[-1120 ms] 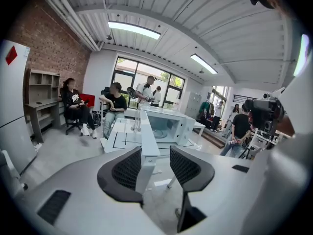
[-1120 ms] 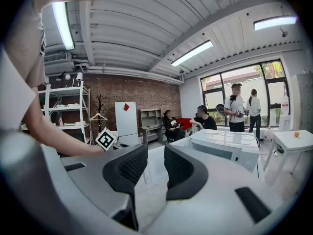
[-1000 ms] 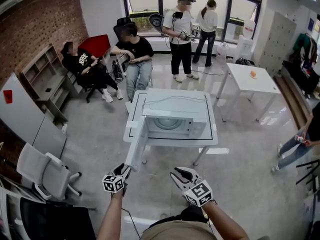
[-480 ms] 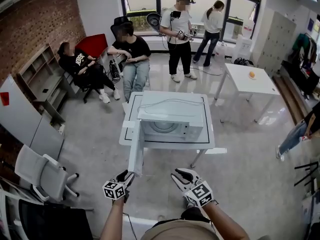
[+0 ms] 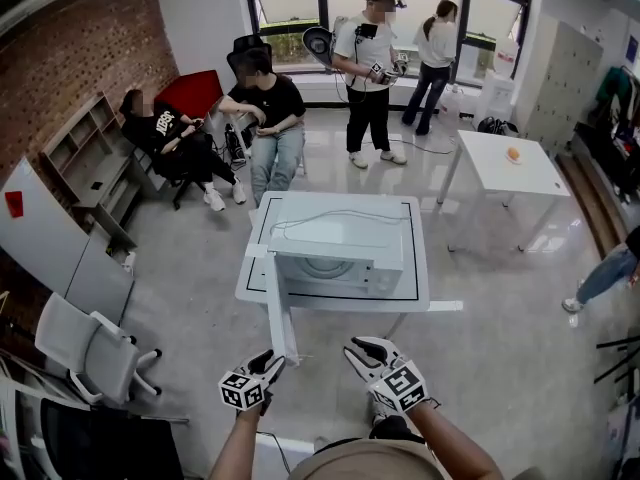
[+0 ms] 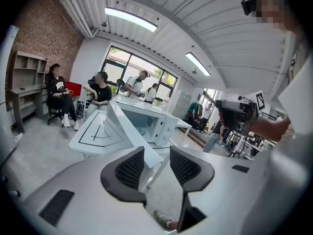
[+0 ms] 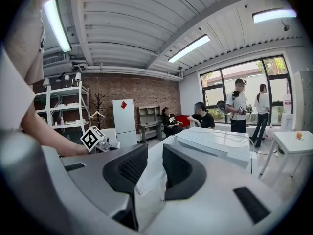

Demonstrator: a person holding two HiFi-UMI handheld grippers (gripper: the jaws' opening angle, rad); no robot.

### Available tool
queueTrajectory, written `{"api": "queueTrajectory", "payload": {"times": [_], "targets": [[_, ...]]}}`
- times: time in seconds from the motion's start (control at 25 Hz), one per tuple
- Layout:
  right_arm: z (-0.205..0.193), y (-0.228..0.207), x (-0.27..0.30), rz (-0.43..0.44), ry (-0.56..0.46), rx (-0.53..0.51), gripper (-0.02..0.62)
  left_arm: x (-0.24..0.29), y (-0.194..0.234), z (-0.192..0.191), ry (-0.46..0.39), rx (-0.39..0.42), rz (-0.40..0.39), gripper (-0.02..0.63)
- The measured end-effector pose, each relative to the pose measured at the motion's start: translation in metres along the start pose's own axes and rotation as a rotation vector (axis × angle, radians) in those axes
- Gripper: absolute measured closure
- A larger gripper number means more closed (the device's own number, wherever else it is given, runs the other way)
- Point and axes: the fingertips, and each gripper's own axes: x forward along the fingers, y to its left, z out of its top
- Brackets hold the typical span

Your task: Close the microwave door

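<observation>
Head view: microwave (image 5: 340, 253) sits centre frame on a white table (image 5: 262, 230). Its long axis runs left-right and its open front faces the bottom edge, twd the person. The microwave door (image 5: 279, 308) is wide open, hinged at the front-left corner of the oven. It shows edge-on, long axis running down-frame, approx. square to the oven front, w/ its free end pointing at the bottom of the frame.

Left gripper (image 5: 268, 361) is low, left of centre, tips just beside the door's free end; can't tell if they touch. In the left gripper view the jaws stand apart, nothing clamped. The door's (image 6: 128, 133) lower corner shows in the gap, w/ the microwave (image 6: 156, 124) behind it, mid-frame.

Right gripper (image 5: 362, 349) is low, right of centre, apart from the door. In the right gripper view its jaws are apart too and hold nothing. The door (image 7: 149, 173) is seen thru the gap, and the microwave (image 7: 215, 141) sits right of centre.

Bkgd, top of head view: 2 people seated, 2 standing by the windows. A small white table (image 5: 505, 173) is upper right.
</observation>
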Motion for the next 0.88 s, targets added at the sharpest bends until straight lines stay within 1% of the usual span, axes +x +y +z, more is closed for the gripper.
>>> {"api": "queueTrajectory", "payload": {"times": [0.16,0.4,0.52,0.64,0.72,0.88], "targets": [[0.004,-0.028,-0.005,0.013,-0.004,0.006,0.502,0.027,-0.022,0.008,0.023,0.012,-0.010,0.433],[0.006,-0.071,-0.020,0.014,-0.011,0.017,0.502,0.064,-0.050,0.017,0.022,-0.003,-0.020,0.434],[0.005,-0.092,-0.029,0.012,-0.018,0.024,0.502,0.075,-0.055,0.024,-0.011,-0.012,0.013,0.434],[0.004,-0.110,-0.037,0.016,-0.021,0.028,0.502,0.079,-0.051,0.025,-0.033,-0.057,0.052,0.433],[0.002,-0.121,-0.042,0.023,-0.019,0.028,0.502,0.085,-0.055,0.022,-0.021,-0.082,0.043,0.433],[0.001,-0.137,-0.047,0.041,-0.018,0.025,0.502,0.107,-0.071,0.017,0.024,-0.086,0.010,0.433]]}}
